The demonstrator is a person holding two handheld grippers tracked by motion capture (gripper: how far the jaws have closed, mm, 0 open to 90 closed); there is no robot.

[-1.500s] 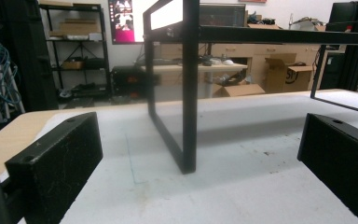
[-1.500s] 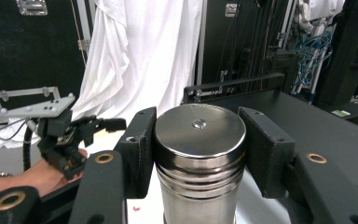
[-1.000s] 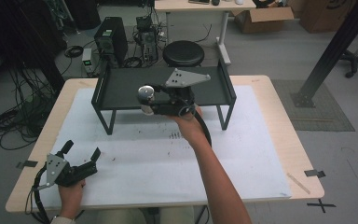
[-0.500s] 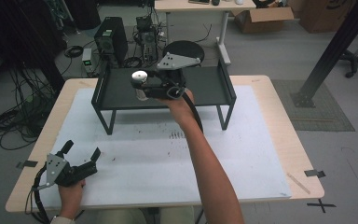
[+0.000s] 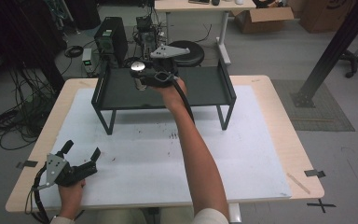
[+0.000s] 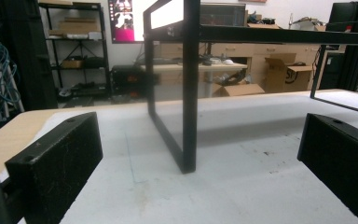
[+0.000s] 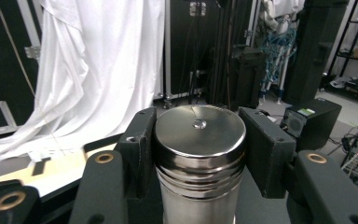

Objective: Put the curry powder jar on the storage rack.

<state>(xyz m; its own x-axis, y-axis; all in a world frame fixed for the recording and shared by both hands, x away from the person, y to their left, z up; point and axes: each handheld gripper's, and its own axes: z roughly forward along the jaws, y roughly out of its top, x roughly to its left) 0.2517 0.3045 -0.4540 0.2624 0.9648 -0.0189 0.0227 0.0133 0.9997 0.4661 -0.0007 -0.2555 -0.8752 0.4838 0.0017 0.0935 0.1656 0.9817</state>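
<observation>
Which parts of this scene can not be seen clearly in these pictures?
- Shiny steel cylindrical flask: its bottom is cut off by the lower edge of the right gripper view.
- High view: flask body hidden behind the right hand-held gripper.
- Black metal shelf rack: its top is cut off by the left gripper view's upper edge.

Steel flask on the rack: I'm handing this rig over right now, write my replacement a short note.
Right gripper: shut on the steel flask, upright, held over the black rack near its left half.
Left gripper: open, holding nothing, low over the white mat at the table's near-left corner.
Done: flask gripped and brought over the rack.
Left: probably set it on the rack's tray, then release.
</observation>
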